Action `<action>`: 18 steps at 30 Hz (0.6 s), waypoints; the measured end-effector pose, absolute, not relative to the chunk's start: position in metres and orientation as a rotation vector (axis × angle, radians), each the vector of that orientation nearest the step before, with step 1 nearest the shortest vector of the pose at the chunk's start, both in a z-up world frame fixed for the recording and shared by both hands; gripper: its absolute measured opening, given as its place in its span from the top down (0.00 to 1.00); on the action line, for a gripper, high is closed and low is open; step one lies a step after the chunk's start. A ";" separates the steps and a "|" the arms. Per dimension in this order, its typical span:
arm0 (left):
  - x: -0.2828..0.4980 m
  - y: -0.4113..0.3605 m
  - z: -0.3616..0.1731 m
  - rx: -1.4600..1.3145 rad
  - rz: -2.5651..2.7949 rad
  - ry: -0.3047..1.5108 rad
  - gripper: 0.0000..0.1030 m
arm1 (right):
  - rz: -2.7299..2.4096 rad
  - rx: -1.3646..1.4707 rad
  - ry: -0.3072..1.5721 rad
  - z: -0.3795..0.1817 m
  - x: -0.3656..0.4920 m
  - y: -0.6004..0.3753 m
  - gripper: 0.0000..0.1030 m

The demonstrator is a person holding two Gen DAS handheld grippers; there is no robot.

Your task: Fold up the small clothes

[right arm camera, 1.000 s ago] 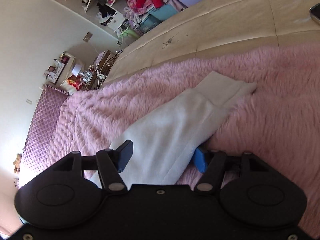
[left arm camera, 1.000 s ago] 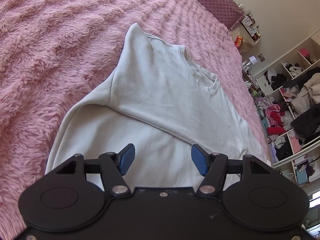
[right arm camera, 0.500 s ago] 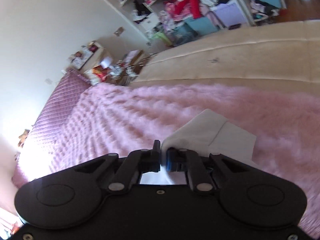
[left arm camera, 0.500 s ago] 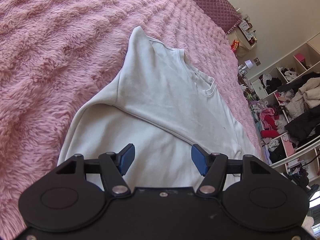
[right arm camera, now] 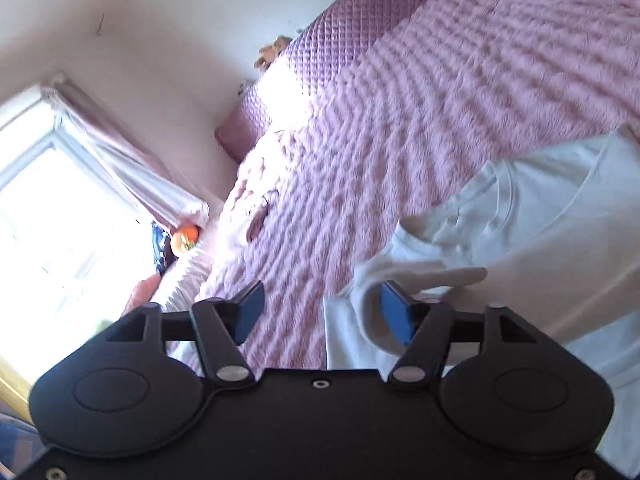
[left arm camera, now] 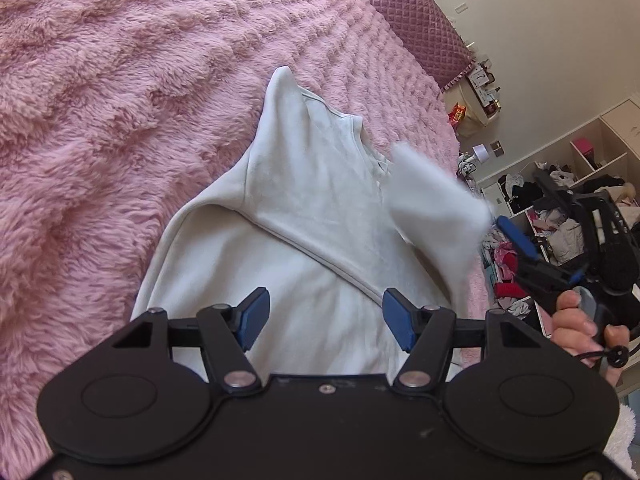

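The right claw (right arm camera: 322, 312), which a moment ago was pinched shut on the sleeve near the bed's side edge, has swung across toward the headboard end and its jaws are opening, with bare blanket in the gap between the blue pads. The sleeve (left arm camera: 434, 208) it carried is now in the air over the shirt's chest, blurred, just off the claw's right-hand pad (right arm camera: 396, 316). From the left camera that claw (left arm camera: 520, 248) shows at the bed's side edge, the person's hand (left arm camera: 576, 320) wrapped round its grip.

The left claw (left arm camera: 324, 320) has crept slightly along the shirt; it hovers released, pads well apart, above the lower body of the garment and touching nothing that I can make out.

The white long-sleeved shirt (left arm camera: 312, 216) lies face up in the middle of the bed on the fluffy pink blanket (left arm camera: 120, 100), its other sleeve already folded across the front, neckline toward the quilted purple headboard (left arm camera: 408, 12). Beyond the bed's side edge stand open shelves (left arm camera: 580, 184) crammed with clothes; opposite, a bright window (right arm camera: 52, 216).
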State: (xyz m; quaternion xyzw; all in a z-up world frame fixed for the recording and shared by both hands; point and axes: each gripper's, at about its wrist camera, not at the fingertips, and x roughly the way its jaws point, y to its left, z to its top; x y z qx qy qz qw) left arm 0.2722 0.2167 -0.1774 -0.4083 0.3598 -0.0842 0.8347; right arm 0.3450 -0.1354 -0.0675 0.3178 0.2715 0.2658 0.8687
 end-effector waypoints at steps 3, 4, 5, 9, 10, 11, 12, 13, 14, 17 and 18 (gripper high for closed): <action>0.274 0.219 -0.175 -0.865 -0.185 0.747 0.39 | 0.545 0.625 0.605 -0.081 0.341 -0.133 0.35; 0.277 0.220 -0.174 -0.869 -0.186 0.739 0.39 | 0.523 0.639 0.606 -0.085 0.337 -0.144 0.35; 0.280 0.221 -0.175 -0.881 -0.186 0.731 0.39 | 0.496 0.652 0.608 -0.089 0.334 -0.159 0.35; 0.302 0.215 -0.179 -0.996 -0.204 0.678 0.39 | 0.354 0.684 0.659 -0.115 0.331 -0.222 0.35; 0.310 0.209 -0.179 -1.027 -0.215 0.661 0.39 | 0.325 0.690 0.669 -0.120 0.330 -0.236 0.35; 0.316 0.203 -0.179 -1.032 -0.220 0.654 0.39 | 0.285 0.687 0.678 -0.126 0.328 -0.250 0.35; 0.325 0.192 -0.177 -1.008 -0.221 0.650 0.39 | 0.249 0.687 0.682 -0.133 0.326 -0.263 0.35; 0.334 0.177 -0.172 -0.953 -0.219 0.655 0.39 | 0.236 0.695 0.684 -0.138 0.324 -0.273 0.35; 0.340 0.165 -0.168 -0.892 -0.213 0.660 0.39 | 0.228 0.711 0.693 -0.143 0.322 -0.283 0.35; 0.363 0.112 -0.152 -0.594 -0.163 0.682 0.39 | 0.220 0.763 0.717 -0.159 0.316 -0.300 0.35; 0.370 0.097 -0.150 -0.510 -0.156 0.682 0.39 | 0.225 0.770 0.722 -0.162 0.315 -0.302 0.35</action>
